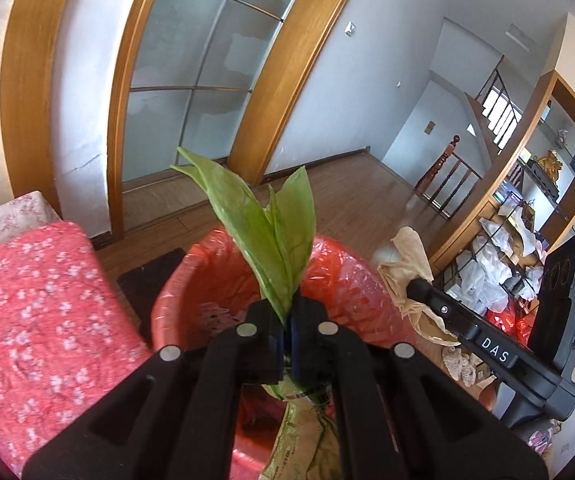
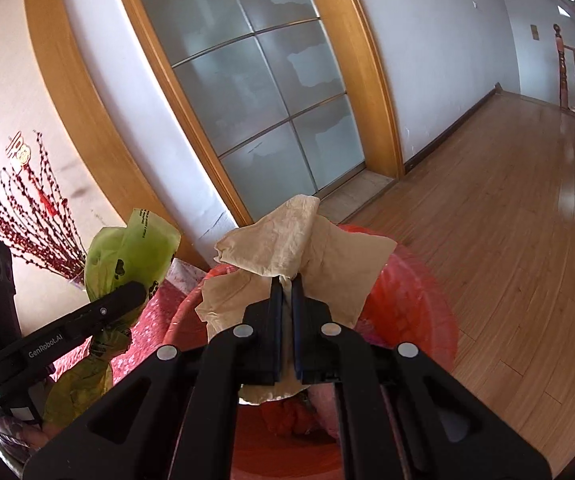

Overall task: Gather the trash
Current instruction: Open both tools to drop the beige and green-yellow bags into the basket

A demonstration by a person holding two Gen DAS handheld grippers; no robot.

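The lower half of the bin (image 1: 191,300) is hidden behind the black gripper bodies in both wrist views, and what lies at its bottom is only a dim red and pink blur. The lower end of the green bag (image 1: 271,232) drops out of sight beneath the left gripper (image 1: 286,320), and printed lettering on it is too small to read. This bag is thin, crumpled green plastic, its upper end fanning up like leaves; the left gripper's tongs are pressed together on its waist, directly over the bin's open mouth. The right gripper (image 2: 286,280) pinches a creased, beige paper towel (image 2: 307,240), likewise held over the bin. The bin is round, lined with a glossy red plastic bag (image 2: 411,300), and stands on the wooden floor (image 2: 507,208) beside a pink floral cloth (image 1: 35,312).
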